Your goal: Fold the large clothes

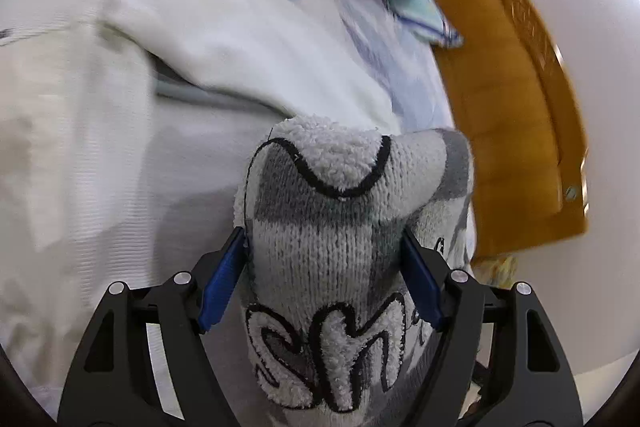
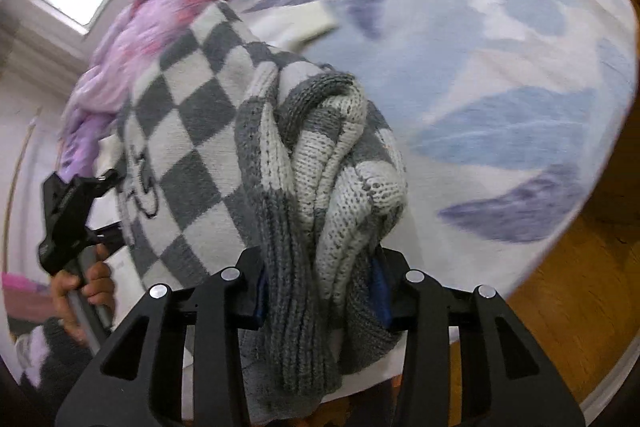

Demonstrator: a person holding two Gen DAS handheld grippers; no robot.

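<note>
Grey-and-white checked knit sweater (image 2: 192,131) with black embroidered lettering: gathered, lifted over the bed, spanning both grippers. Left gripper (image 1: 324,267): blue-padded fingers (image 1: 222,279) clamped on a thick lettered fold. Right gripper (image 2: 320,291): fingers clamped on a bunched grey ribbed edge; the person's hand (image 2: 86,287) on the left tool shows at 8 o'clock. White bedsheet with blue leaf print (image 2: 500,87): beneath. Purple-pink blanket (image 2: 168,7): 11 o'clock. Brown wooden bed frame (image 1: 516,131): 3 o'clock in the left view.
</note>
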